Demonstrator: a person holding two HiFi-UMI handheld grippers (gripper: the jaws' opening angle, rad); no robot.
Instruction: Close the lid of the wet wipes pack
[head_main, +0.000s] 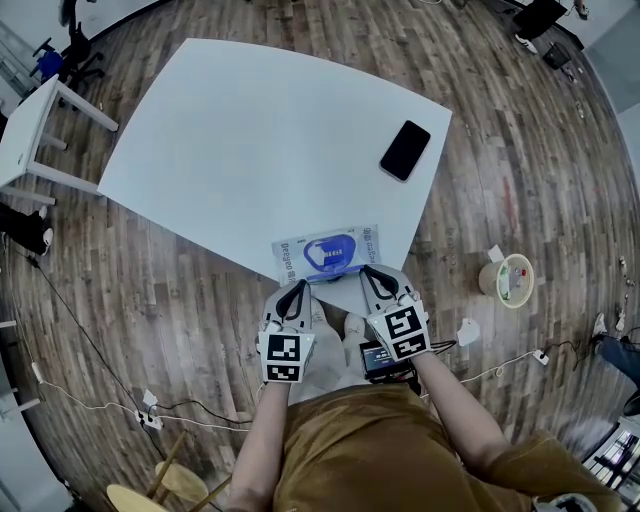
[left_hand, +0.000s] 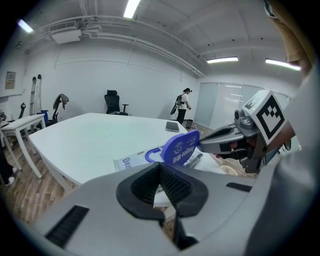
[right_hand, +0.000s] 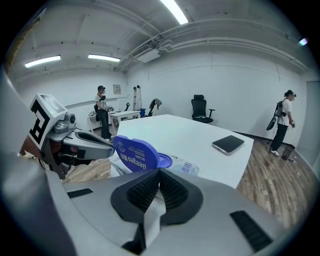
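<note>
Wipes pack (head_main: 290, 256) sits at near edge of table (head_main: 250, 140), blue lid (right_hand: 134, 154) up. Left gripper (head_main: 296, 293) & right gripper (head_main: 372, 277) both pinched together, empty — we'd push lid down flat w/ one tip, other steadying pack.

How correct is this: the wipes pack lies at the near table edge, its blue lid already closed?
No: the blue lid stands open, raised above the wipes pack, as the right gripper view shows. The pack does lie at the near edge of the table.
</note>
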